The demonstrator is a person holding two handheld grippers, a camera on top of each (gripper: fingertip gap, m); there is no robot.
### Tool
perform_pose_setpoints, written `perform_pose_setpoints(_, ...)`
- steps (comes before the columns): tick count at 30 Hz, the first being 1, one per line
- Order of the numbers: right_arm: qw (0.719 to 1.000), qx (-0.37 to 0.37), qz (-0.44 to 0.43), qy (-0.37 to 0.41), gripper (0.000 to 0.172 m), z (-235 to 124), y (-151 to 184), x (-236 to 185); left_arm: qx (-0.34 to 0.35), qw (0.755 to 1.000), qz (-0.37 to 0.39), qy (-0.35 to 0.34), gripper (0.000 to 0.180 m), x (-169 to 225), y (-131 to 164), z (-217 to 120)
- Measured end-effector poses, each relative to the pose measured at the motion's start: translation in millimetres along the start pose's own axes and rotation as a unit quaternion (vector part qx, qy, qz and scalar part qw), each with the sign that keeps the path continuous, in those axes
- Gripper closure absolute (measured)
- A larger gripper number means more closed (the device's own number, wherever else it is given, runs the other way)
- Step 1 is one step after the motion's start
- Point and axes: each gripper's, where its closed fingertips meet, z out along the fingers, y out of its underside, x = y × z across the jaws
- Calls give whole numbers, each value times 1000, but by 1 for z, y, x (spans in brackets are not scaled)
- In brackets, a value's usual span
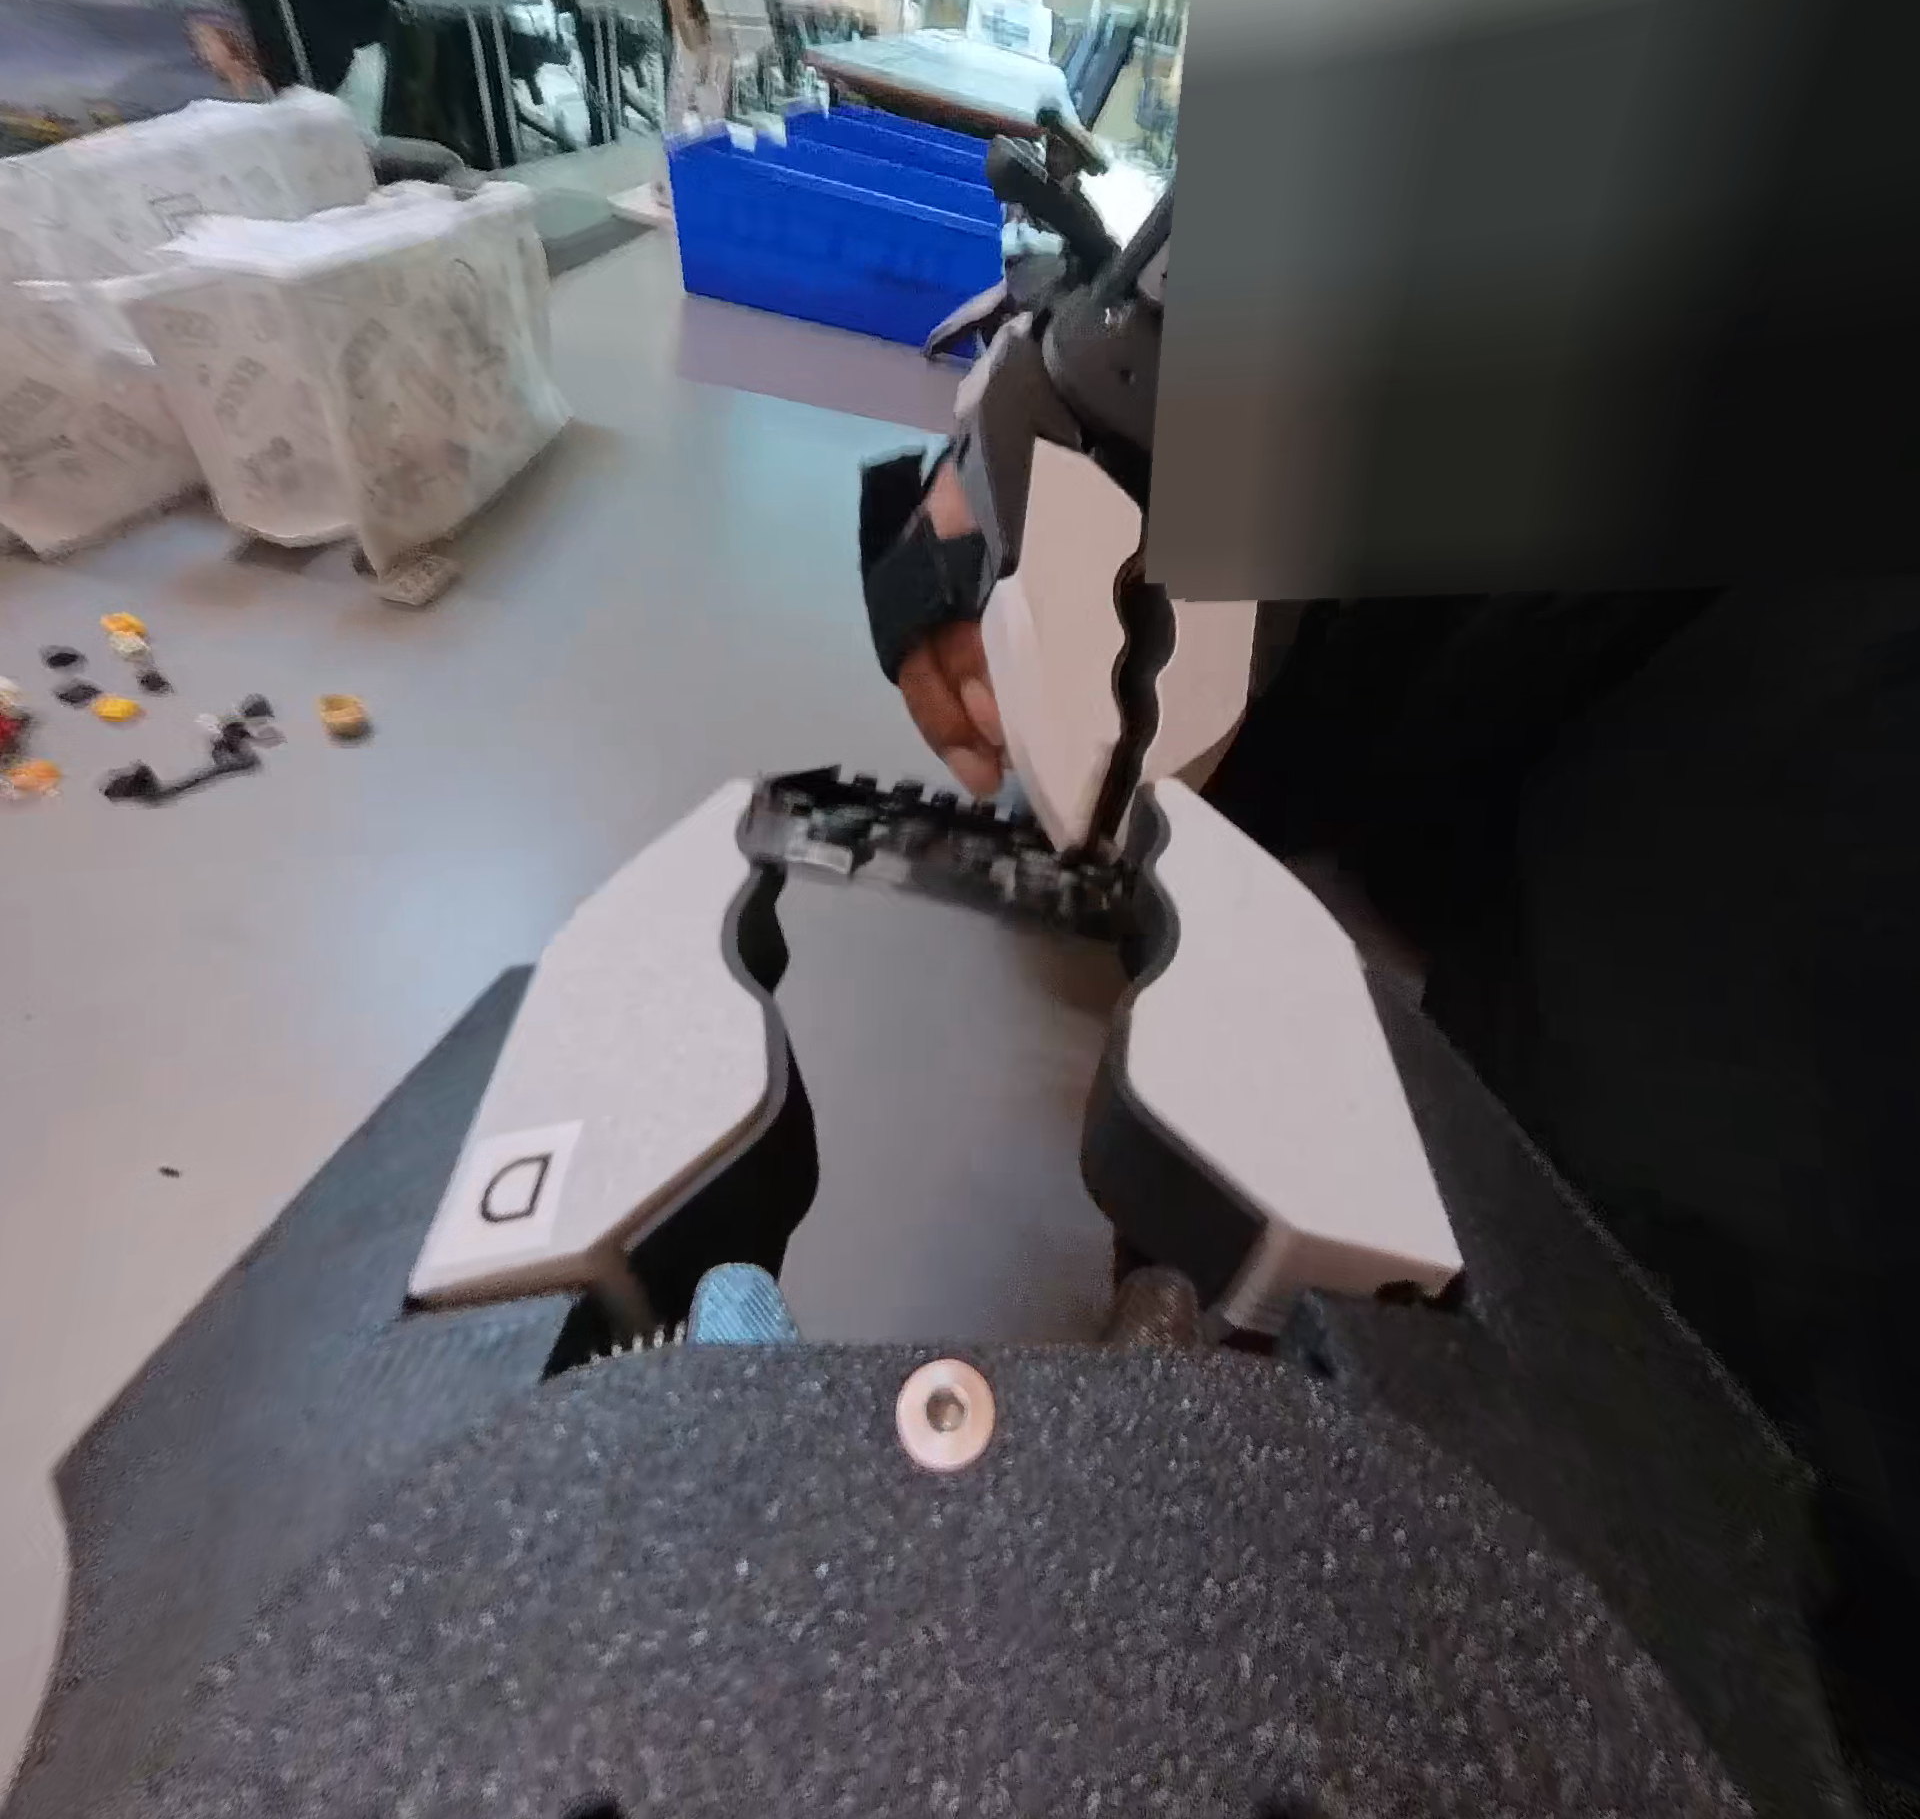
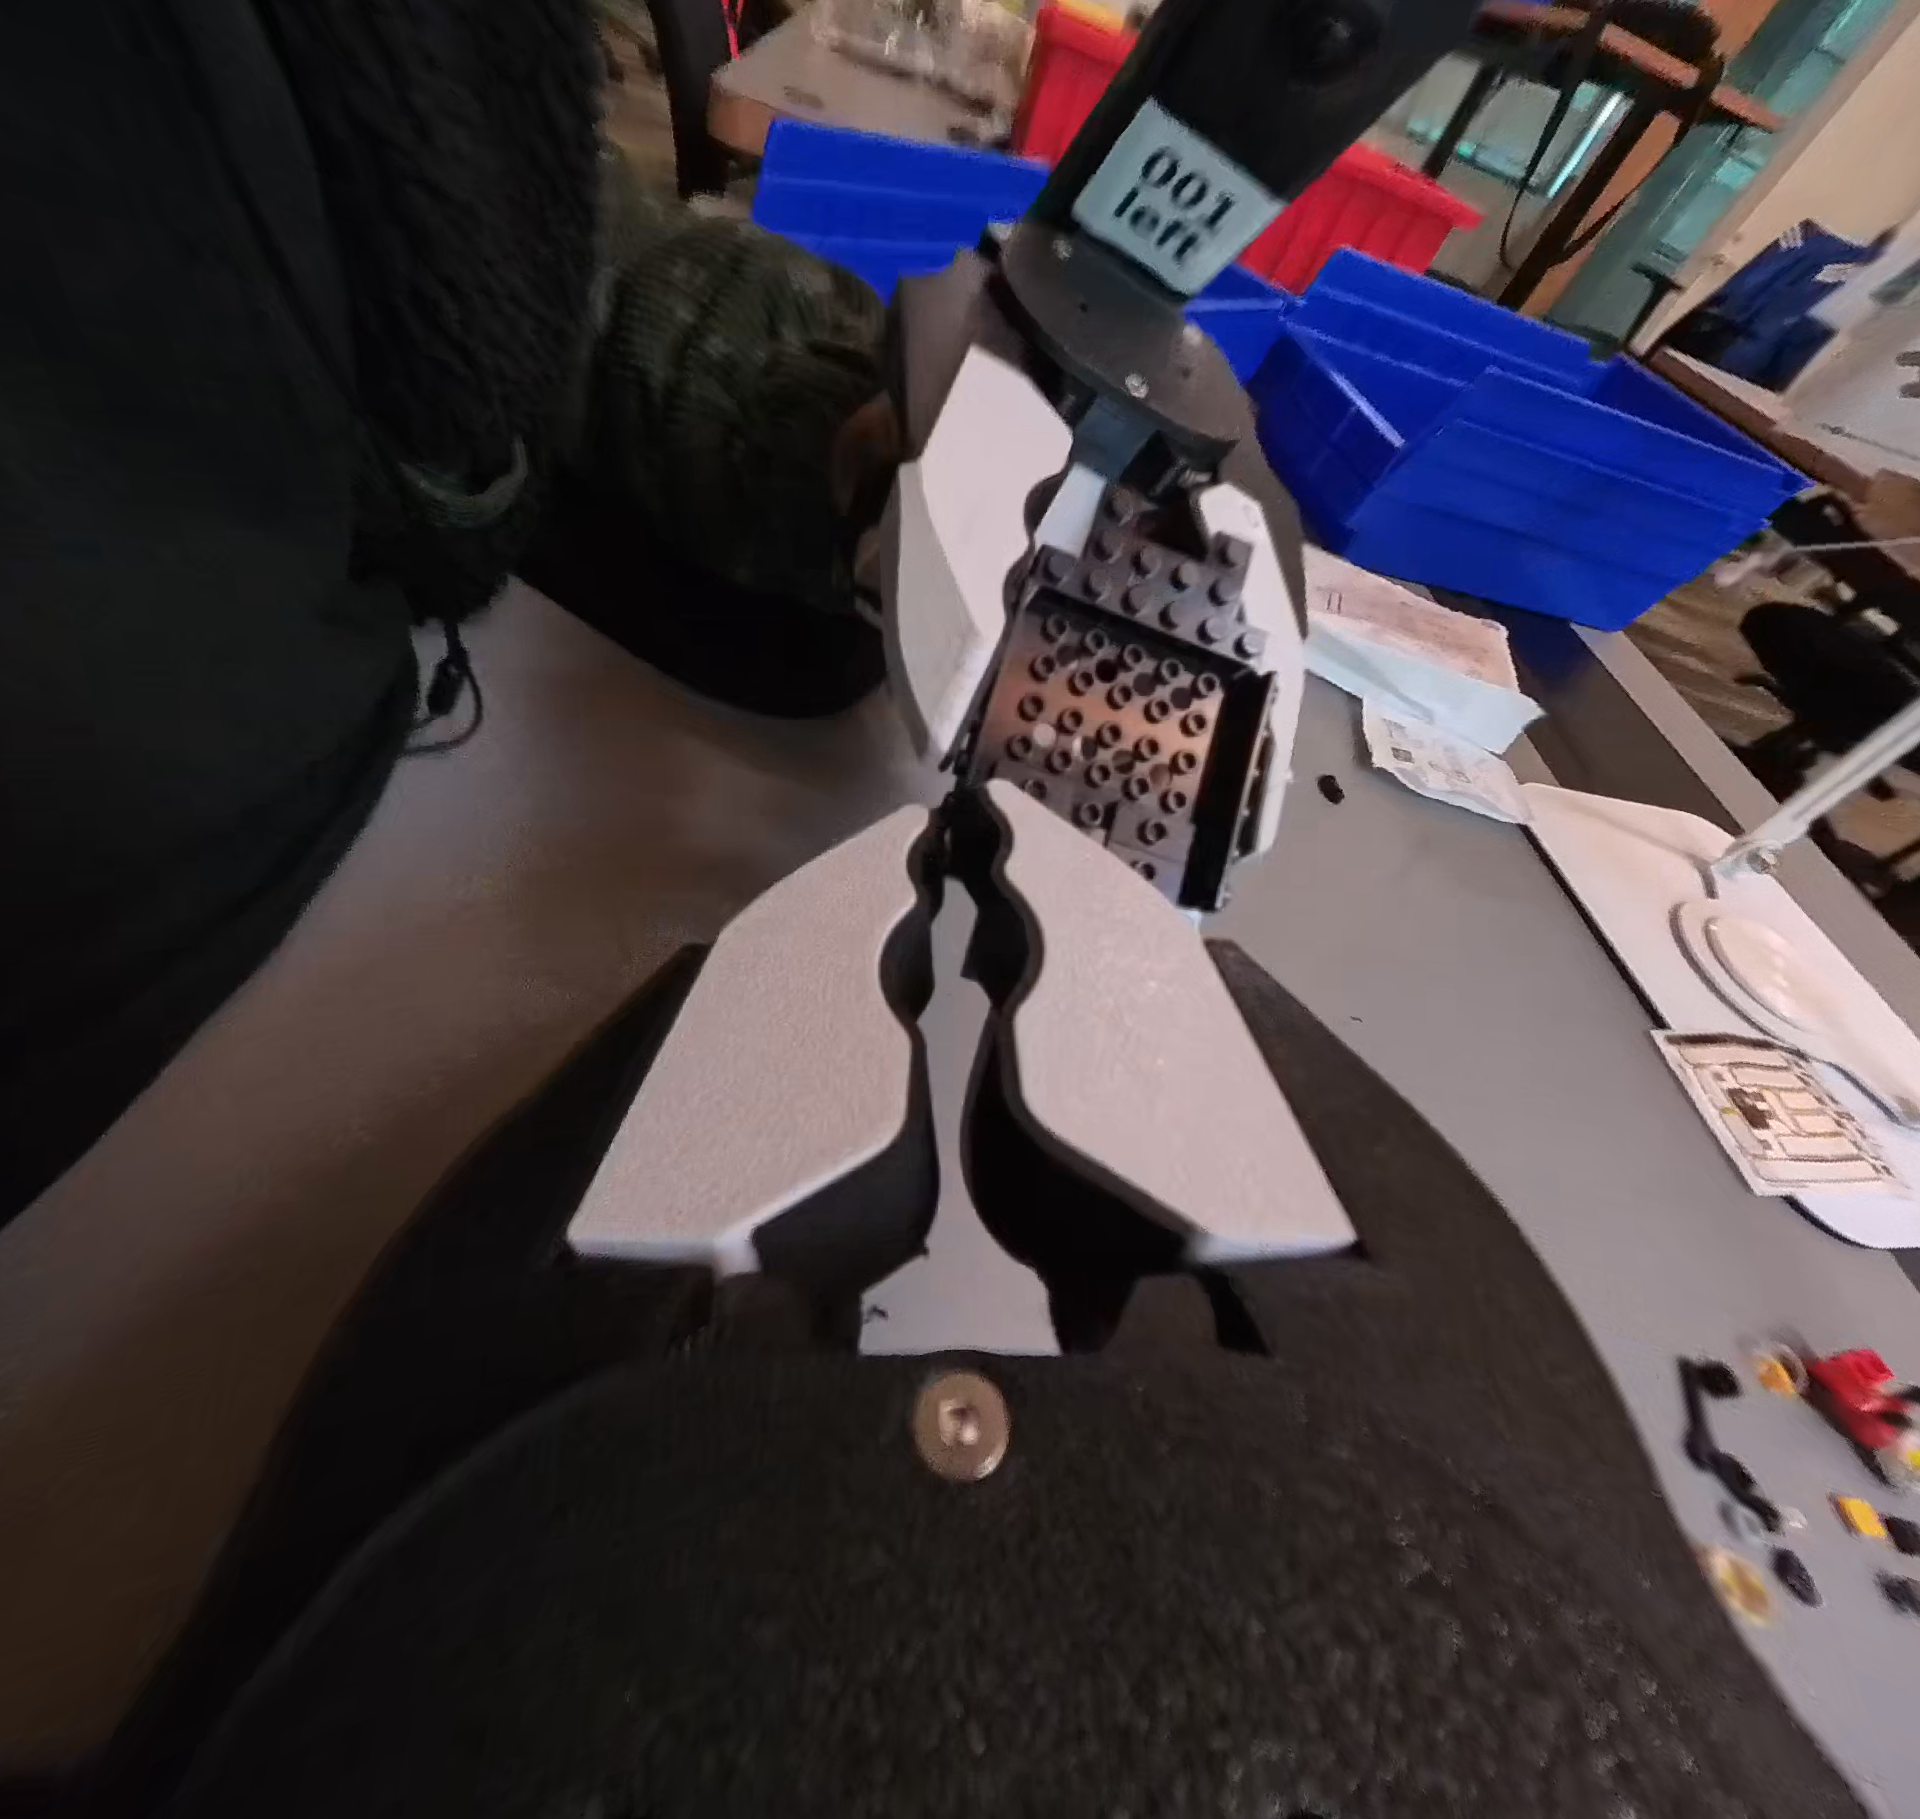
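My left gripper [image 1: 951,834] is shut on a black studded brick assembly [image 1: 935,850], which spans the wide space between its two fingertips above the grey table [image 1: 623,626]. In the right wrist view the same assembly [image 2: 1122,709] faces me, studs showing, between the left gripper's white fingers [image 2: 935,574]. My right gripper [image 2: 961,819] is shut, with a thin black piece [image 2: 966,876] pinched between its tips at the assembly's near corner. In the left wrist view the right gripper [image 1: 1096,829] comes down from above onto the assembly's right end. A gloved hand [image 1: 935,606] holds it.
Blue bins [image 1: 831,211] [image 2: 1507,460] stand at the back of the table. White plastic bags [image 1: 260,315] lie far left. Small loose pieces [image 1: 135,709] [image 2: 1818,1437] are scattered on the table. Papers [image 2: 1434,668] and a white sheet [image 2: 1766,1125] lie to the right. A person in dark clothing [image 2: 260,419] is close by.
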Motion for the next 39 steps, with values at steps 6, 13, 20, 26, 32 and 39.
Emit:
perform_pose_setpoints(6, 1000, 12, -7, 5, 168, -3, -7, 4, -12, 1000, 24, -10, 118, -2, 0, -4)
perform_pose_setpoints(13, 999, 1, 4, 34, 147, -3, -8, 16, -27, 999, 35, -20, 118, -2, 5, -4)
perform_pose_setpoints(20, 999, 8, 48, 17, 149, -8, -10, 18, -35, 995, 79, -39, 118, -2, 6, -2)
perform_pose_setpoints(26, 993, -81, 80, 38, 152, 7, 18, 22, -65, 989, 100, -85, 118, -9, 11, 5)
perform_pose_setpoints(32, 985, -130, 116, -1, 153, 15, 46, 8, -114, 988, 55, -87, 118, -10, 37, 12)
perform_pose_setpoints(39, 981, -151, 83, -92, 152, 21, 61, -14, -162, 984, 49, -50, 118, 0, 63, 18)
